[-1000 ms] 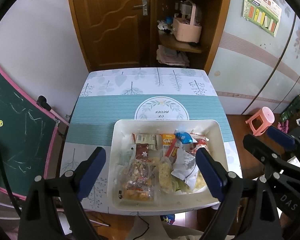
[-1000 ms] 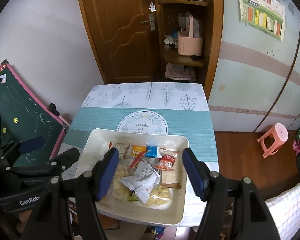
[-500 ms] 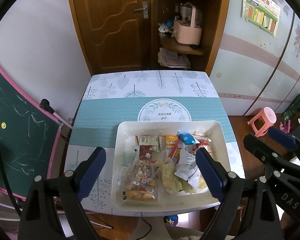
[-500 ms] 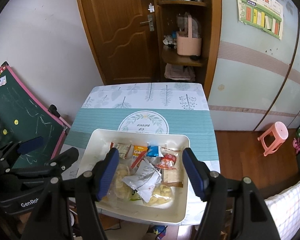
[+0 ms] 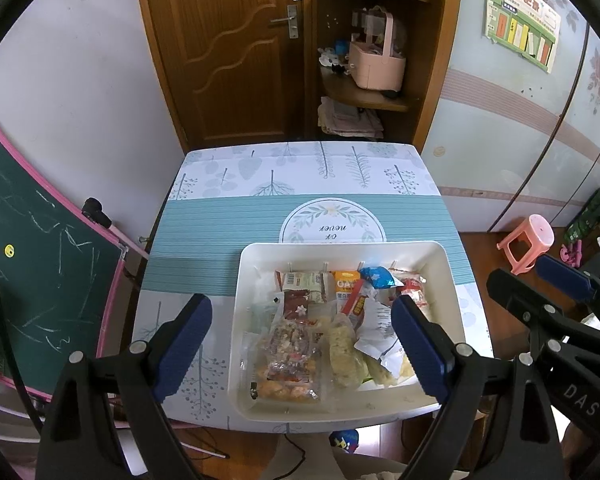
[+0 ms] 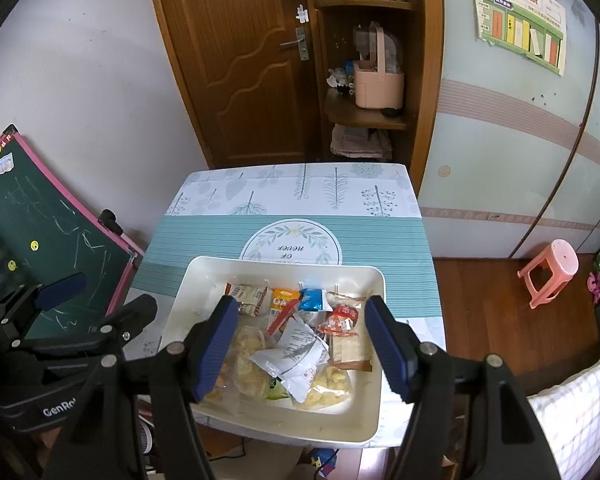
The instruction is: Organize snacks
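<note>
A white tray sits at the near edge of the table and holds several snack packets: a clear bag of mixed snacks, a white crumpled packet, a blue packet and a red packet. The tray also shows in the right wrist view. My left gripper is open and empty, held above the tray's near half. My right gripper is open and empty above the tray's middle. Each gripper shows at the edge of the other's view.
The table has a leaf-print cloth with a teal band. A green chalkboard leans at the left. A wooden door and corner shelves with a pink basket stand behind. A pink stool is at the right.
Both grippers have drifted slightly left and back relative to the tray; the tray appears further right in the left wrist view. Jaws stay open and empty.
</note>
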